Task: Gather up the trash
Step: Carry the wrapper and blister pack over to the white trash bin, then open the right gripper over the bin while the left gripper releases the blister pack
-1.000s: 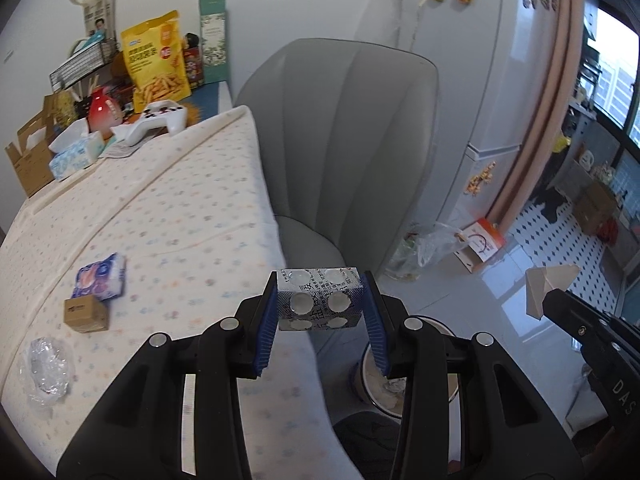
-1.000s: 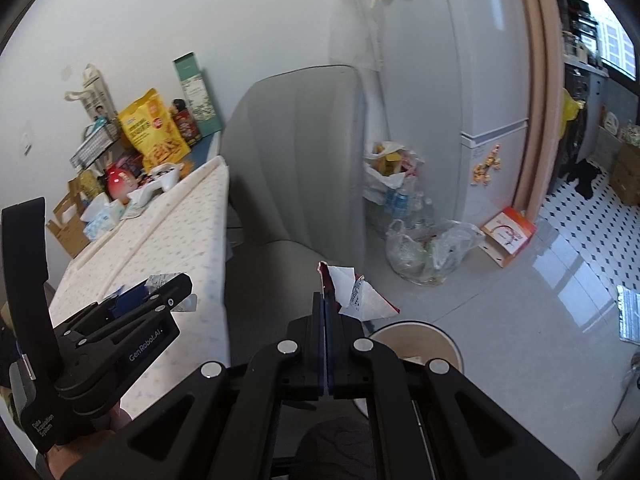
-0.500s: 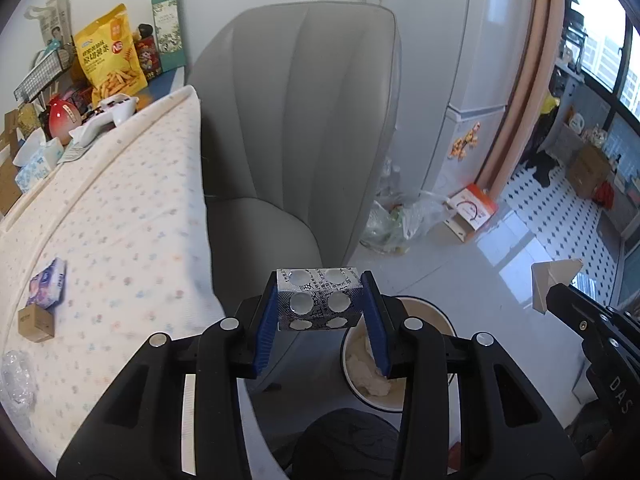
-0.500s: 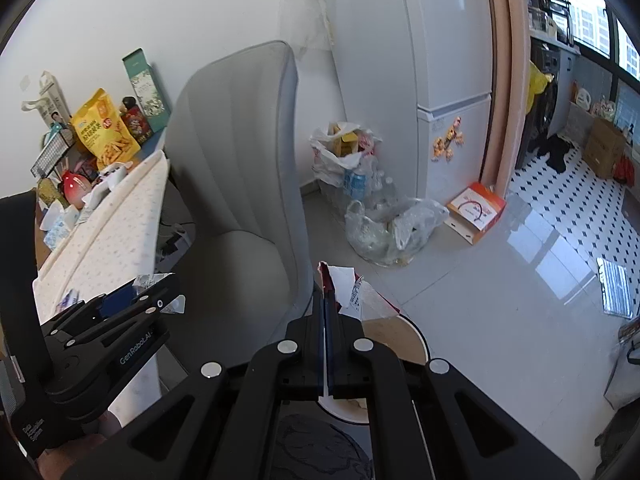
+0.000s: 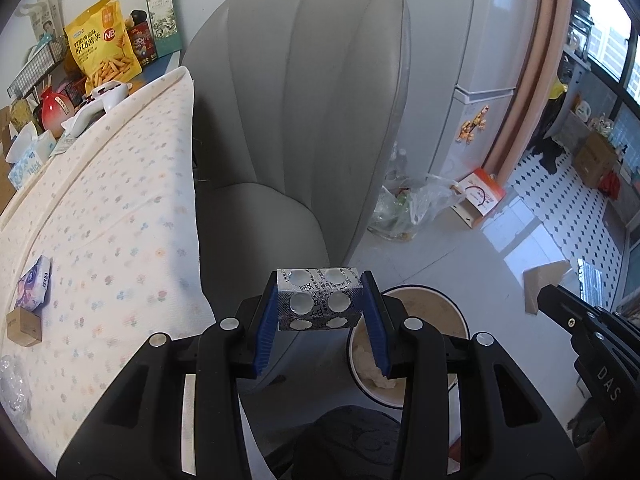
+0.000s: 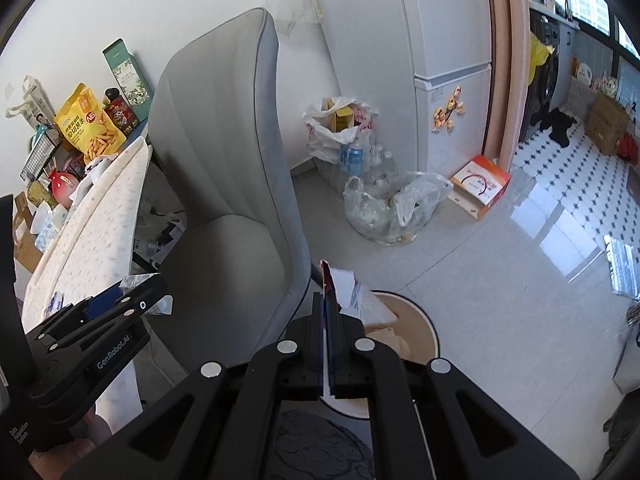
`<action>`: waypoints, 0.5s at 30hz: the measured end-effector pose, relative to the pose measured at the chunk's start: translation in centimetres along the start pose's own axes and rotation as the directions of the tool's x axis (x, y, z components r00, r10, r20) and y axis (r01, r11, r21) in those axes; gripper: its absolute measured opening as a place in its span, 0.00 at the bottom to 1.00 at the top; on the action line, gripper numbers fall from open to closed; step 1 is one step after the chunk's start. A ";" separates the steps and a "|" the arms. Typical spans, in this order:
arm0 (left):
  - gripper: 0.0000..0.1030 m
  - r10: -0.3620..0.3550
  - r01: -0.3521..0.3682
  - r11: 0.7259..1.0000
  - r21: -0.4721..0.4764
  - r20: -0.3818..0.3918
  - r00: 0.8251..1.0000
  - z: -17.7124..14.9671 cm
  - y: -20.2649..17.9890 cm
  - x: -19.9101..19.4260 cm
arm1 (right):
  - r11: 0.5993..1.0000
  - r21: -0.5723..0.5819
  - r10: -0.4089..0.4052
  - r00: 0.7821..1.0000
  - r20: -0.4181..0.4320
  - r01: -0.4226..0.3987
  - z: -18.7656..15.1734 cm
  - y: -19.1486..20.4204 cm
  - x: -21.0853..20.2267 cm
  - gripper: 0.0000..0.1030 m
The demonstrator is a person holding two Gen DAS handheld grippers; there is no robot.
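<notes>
A: What takes up most of the view?
B: A grey chair [image 5: 304,128], pushed up beside the worktop [image 5: 100,200] with its dotted cloth. A white fridge [image 6: 420,40] stands behind, with bags of bottles [image 6: 352,148] on the floor at its foot.

A: And the bin?
B: A round bin [image 5: 424,300] with a pale rim sits on the floor just right of the chair, low in both views, with crumpled white tissue inside it.

A: Where is the left gripper [image 5: 320,312]?
B: Above the gap between the chair seat and the bin. Its jaws stand part-way apart, and the blue pads press on the two short ends of a silver blister pack [image 5: 318,300]. The pack lies level between them, its empty pockets facing the camera.

A: The right gripper [image 6: 326,336]?
B: Over the bin's left rim. Its jaws are almost together, pinching a torn paper wrapper [image 6: 346,286], white with a red edge, which sticks up past the tips. The jaws have just eased apart a touch, yet the wrapper sits between them.

A: Anything left on the worktop?
B: A tissue pack [image 5: 34,284], a small brown box [image 5: 24,324] touching it, and clear plastic [image 5: 12,384] near the edge.
</notes>
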State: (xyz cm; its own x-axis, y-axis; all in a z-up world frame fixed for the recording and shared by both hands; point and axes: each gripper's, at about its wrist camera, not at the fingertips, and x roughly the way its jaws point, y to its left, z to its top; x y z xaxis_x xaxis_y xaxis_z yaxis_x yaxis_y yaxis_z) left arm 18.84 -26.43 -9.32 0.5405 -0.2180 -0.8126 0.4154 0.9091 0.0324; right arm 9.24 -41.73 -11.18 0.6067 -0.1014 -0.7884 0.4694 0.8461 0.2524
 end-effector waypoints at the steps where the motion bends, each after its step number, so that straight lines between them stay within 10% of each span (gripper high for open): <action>1: 0.39 0.001 -0.001 1.000 -0.001 -0.002 1.000 0.0 0.0 0.1 | 1.000 0.003 0.002 1.000 -0.004 -0.002 0.0 -0.1 0.2 0.06; 4: 0.39 0.006 -0.006 1.000 -0.004 -0.008 1.000 0.0 0.2 0.2 | 1.000 0.009 0.004 1.000 -0.009 -0.003 -0.2 -0.4 0.4 0.15; 6: 0.39 0.009 -0.009 1.000 -0.006 -0.012 1.000 0.0 0.2 0.3 | 1.000 0.020 0.001 1.000 0.011 -0.001 -0.4 -0.7 0.1 0.60; 15: 0.39 -0.008 0.008 1.000 0.016 -0.013 1.000 0.0 -1.0 0.5 | 0.996 0.039 -0.085 0.996 0.024 0.084 -0.5 -2.8 -1.5 0.58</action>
State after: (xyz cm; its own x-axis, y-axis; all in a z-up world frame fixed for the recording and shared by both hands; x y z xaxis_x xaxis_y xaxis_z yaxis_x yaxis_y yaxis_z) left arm 18.63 -27.47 -9.74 0.5278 -0.2203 -0.8203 0.4315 0.9014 0.0355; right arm 6.69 -43.66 -11.02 0.5799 -0.1850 -0.7934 0.5433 0.8135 0.2075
